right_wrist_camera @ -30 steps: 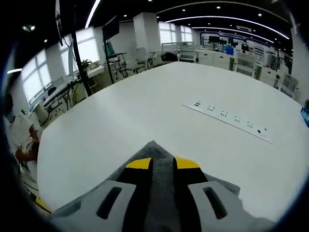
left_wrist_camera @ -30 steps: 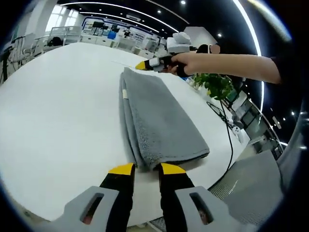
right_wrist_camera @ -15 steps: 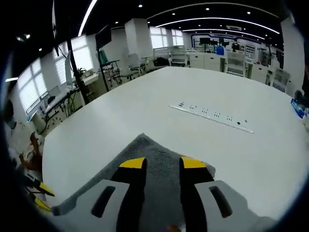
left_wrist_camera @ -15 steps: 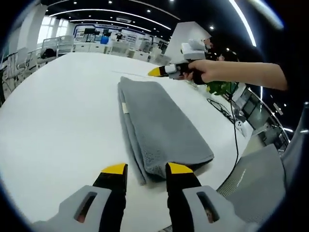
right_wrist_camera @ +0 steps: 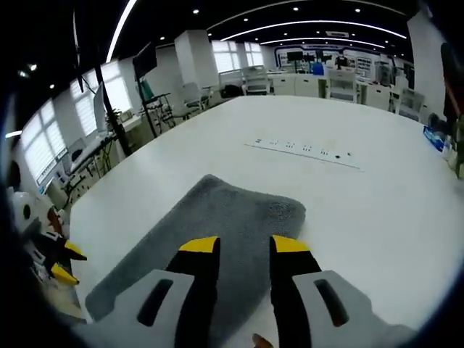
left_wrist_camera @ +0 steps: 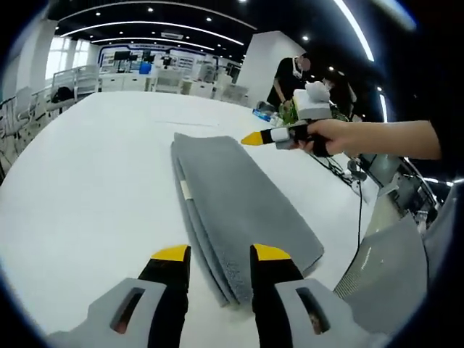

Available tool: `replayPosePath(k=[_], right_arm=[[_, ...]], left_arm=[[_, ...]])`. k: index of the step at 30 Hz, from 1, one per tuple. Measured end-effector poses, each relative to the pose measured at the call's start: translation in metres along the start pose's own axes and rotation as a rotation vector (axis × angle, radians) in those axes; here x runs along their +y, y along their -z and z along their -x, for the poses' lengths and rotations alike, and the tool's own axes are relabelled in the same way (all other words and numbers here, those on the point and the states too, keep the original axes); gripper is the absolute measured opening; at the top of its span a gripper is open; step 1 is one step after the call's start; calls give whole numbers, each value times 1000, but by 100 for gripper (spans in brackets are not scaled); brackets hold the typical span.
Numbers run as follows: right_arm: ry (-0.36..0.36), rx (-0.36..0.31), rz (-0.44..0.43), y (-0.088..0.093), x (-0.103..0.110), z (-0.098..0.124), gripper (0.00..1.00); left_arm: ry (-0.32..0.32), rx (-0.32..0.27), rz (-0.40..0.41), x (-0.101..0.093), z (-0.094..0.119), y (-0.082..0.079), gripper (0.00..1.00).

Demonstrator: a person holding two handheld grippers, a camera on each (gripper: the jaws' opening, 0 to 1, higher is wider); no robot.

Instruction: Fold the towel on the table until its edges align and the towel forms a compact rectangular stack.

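Your left gripper point(left_wrist_camera: 216, 254) hovers just above the near short end of the long grey terry towel point(left_wrist_camera: 239, 199), its yellow-tipped jaws parted and holding nothing. In the left gripper view the towel lies folded into a narrow strip on the white round table point(left_wrist_camera: 87, 174), layered edges stacked along its left side, a small white label at that edge. Your right gripper point(left_wrist_camera: 254, 137), held in your right hand point(left_wrist_camera: 330, 136), floats beside the towel's far end, apart from the cloth; in the right gripper view its own jaws point(right_wrist_camera: 244, 246) stand open and empty over that end.

The strip likely still needs halving lengthwise-end to end. To do it well, lower each gripper onto a corner of one short end, pinch all layers together, lift only slightly, and carry that end over to meet the other. Match corners before releasing, and keep the towel well inside the table's edge.
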State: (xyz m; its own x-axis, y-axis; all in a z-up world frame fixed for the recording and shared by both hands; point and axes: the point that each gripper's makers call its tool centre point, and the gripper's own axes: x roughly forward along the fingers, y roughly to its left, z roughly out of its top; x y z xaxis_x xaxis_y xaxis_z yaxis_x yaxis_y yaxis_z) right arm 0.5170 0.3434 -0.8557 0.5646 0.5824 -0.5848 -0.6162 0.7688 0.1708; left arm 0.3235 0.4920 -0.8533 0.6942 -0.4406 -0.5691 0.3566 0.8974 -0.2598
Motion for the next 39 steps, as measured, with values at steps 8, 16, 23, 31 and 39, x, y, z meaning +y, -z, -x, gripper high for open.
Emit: replayPosePath(k=[8, 16, 23, 31, 39], right_arm=[[18, 5, -22, 24, -1, 18, 26], [37, 25, -66, 50, 2, 33, 26], [48, 23, -104, 62, 7, 40, 26], [57, 35, -124, 73, 10, 41, 26], [81, 29, -138, 73, 8, 42, 25]], left_arm=[[-5, 0, -10, 16, -12, -17, 33], [19, 12, -31, 24, -35, -35, 33], [154, 65, 0, 13, -52, -44, 33], [164, 118, -26, 13, -65, -35, 34], [159, 156, -43, 16, -87, -28, 34]])
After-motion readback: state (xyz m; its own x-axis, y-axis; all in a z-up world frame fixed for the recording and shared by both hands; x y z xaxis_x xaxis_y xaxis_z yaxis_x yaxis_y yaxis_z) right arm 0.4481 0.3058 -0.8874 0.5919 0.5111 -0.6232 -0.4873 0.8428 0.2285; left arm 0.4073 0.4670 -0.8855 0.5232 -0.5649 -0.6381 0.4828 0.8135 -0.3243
